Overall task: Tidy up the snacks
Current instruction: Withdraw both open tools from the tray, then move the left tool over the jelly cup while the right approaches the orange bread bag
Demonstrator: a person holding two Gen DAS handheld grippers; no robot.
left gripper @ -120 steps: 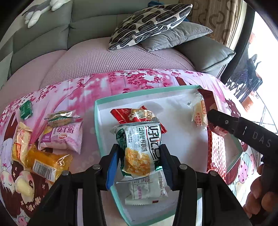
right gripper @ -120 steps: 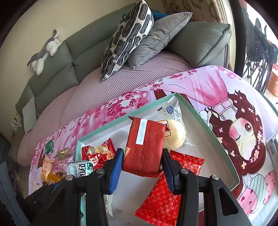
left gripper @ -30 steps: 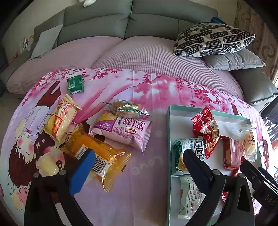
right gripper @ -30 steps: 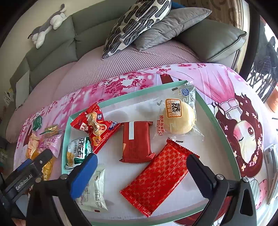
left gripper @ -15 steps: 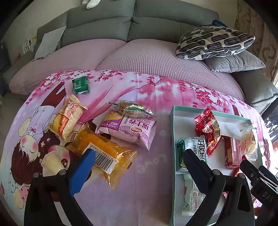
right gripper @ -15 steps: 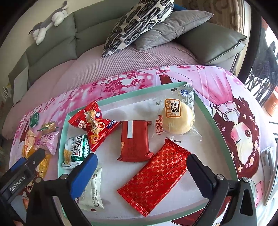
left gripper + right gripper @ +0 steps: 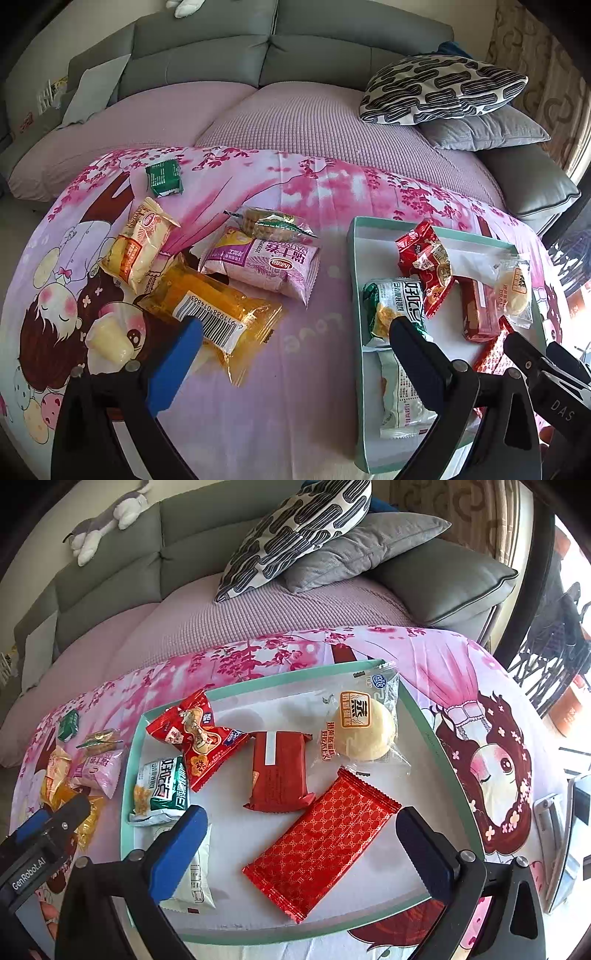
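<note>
A teal-rimmed white tray [image 7: 258,681] holds a bun [image 7: 364,727], a dark red packet [image 7: 279,771], a long red patterned packet [image 7: 321,849], a red peanut bag [image 7: 195,738], a green-white bag [image 7: 160,790] and a white packet [image 7: 195,878]. My right gripper [image 7: 301,821] hangs open above the long red packet, holding nothing. My left gripper [image 7: 295,328] is open over the cloth between the tray [image 7: 354,258] and the loose snacks: an orange packet [image 7: 210,314], a purple packet [image 7: 266,266], a cookie pack [image 7: 269,221], a cream packet [image 7: 136,243] and a small green packet [image 7: 164,177].
The snacks lie on a pink cartoon-print cloth [image 7: 314,192] over a round surface in front of a grey sofa [image 7: 258,44] with patterned and grey cushions [image 7: 439,88]. A plush toy [image 7: 103,517] sits on the sofa back. A metal object [image 7: 554,823] lies at the right edge.
Four seconds ago each gripper was shut on a packet over the tray. Both packets now lie in the tray, and both grippers are open. The left gripper has moved left, by the loose snacks.
</note>
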